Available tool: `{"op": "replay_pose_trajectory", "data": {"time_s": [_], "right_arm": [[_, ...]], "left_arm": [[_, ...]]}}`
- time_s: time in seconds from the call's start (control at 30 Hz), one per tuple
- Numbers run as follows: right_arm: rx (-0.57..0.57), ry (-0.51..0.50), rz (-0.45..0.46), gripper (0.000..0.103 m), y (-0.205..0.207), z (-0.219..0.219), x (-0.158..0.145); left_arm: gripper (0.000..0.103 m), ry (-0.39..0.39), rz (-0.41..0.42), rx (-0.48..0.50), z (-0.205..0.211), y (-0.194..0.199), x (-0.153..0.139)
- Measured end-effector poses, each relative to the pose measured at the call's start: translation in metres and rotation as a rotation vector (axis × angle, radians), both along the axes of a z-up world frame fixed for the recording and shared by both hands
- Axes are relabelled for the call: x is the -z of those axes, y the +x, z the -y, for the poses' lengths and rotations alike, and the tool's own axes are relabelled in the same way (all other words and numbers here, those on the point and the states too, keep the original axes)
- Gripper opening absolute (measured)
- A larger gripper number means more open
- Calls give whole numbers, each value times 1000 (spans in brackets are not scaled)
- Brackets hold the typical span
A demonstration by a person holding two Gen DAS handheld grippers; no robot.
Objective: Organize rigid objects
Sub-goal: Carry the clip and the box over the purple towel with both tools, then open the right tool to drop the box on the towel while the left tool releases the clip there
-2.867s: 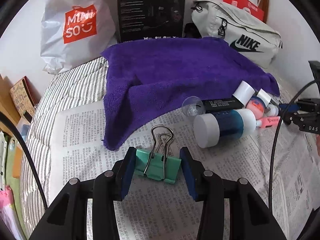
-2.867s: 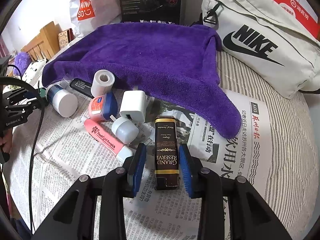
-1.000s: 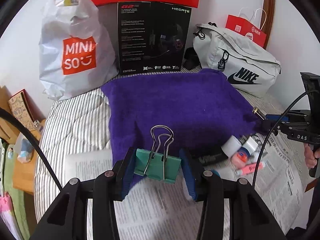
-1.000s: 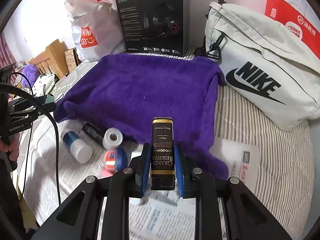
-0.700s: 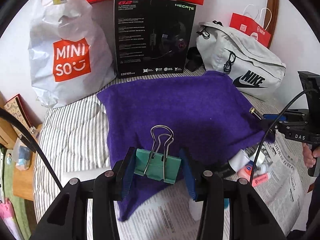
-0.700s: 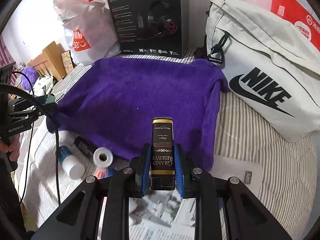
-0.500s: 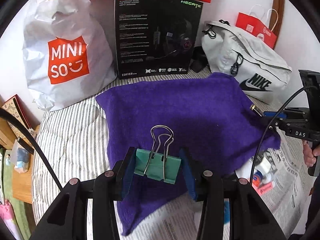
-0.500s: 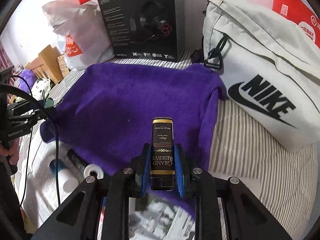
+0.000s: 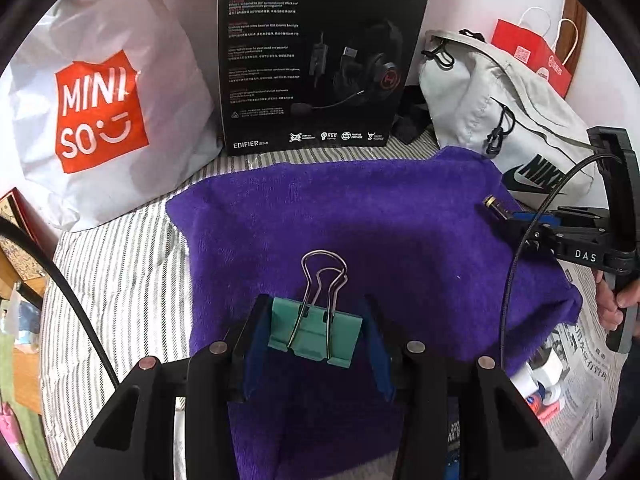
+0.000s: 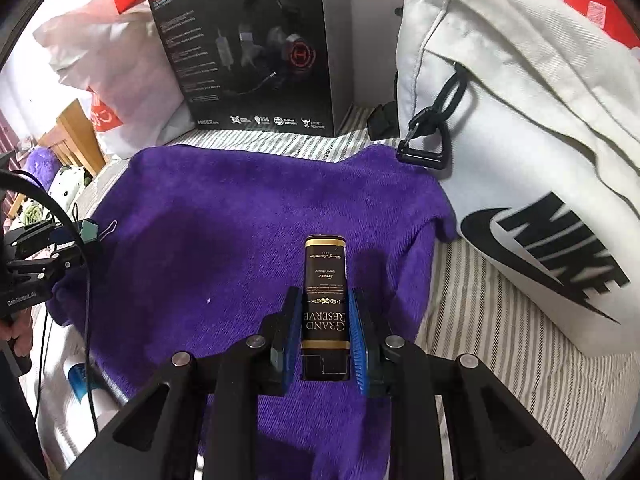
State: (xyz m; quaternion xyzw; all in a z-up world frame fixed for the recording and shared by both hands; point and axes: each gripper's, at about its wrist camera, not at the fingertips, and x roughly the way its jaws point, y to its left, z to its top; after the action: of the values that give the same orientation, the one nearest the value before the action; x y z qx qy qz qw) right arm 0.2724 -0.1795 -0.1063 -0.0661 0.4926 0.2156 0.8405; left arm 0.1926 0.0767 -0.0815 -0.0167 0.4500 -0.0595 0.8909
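Observation:
My left gripper [image 9: 316, 332] is shut on a green binder clip [image 9: 316, 334] with its wire handles pointing forward, held above the near left part of the purple towel [image 9: 360, 216]. My right gripper [image 10: 325, 320] is shut on a black and gold Grand Reserve box [image 10: 325, 296], held above the towel's [image 10: 240, 224] near right part. In the left wrist view the right gripper [image 9: 516, 216] shows at the right over the towel's edge. In the right wrist view the left gripper [image 10: 68, 236] with the clip shows at the far left.
A Miniso bag [image 9: 100, 104], a black headset box [image 9: 316, 56] and a white Nike bag [image 10: 520, 140] stand behind the towel. Small bottles and tubes [image 9: 540, 380] lie on newspaper [image 9: 592, 380] at the near right. A striped sheet [image 9: 120, 280] surrounds the towel.
Both grippers have moved forward from the newspaper to above the towel, each still holding its object. The small bottles have dropped to the frame edges.

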Motion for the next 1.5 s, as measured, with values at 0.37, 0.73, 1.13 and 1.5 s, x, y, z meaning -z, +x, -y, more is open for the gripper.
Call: {"op": "replay_pose_trajectory", "data": {"time_s": [0.37, 0.73, 1.13, 1.5], "right_arm": [[0, -26, -24, 23, 10, -6, 17], [-16, -47, -23, 24, 12, -13, 24], [-25, -62, -6, 41, 4, -13, 14], [1, -53, 12, 41, -29, -3, -7]], "left_arm": [[43, 44, -37, -16, -3, 20, 19], [43, 75, -61, -12, -1, 22, 30], [48, 104, -61, -3, 4, 17, 30], [69, 107, -77, 13, 15, -2, 31]]}}
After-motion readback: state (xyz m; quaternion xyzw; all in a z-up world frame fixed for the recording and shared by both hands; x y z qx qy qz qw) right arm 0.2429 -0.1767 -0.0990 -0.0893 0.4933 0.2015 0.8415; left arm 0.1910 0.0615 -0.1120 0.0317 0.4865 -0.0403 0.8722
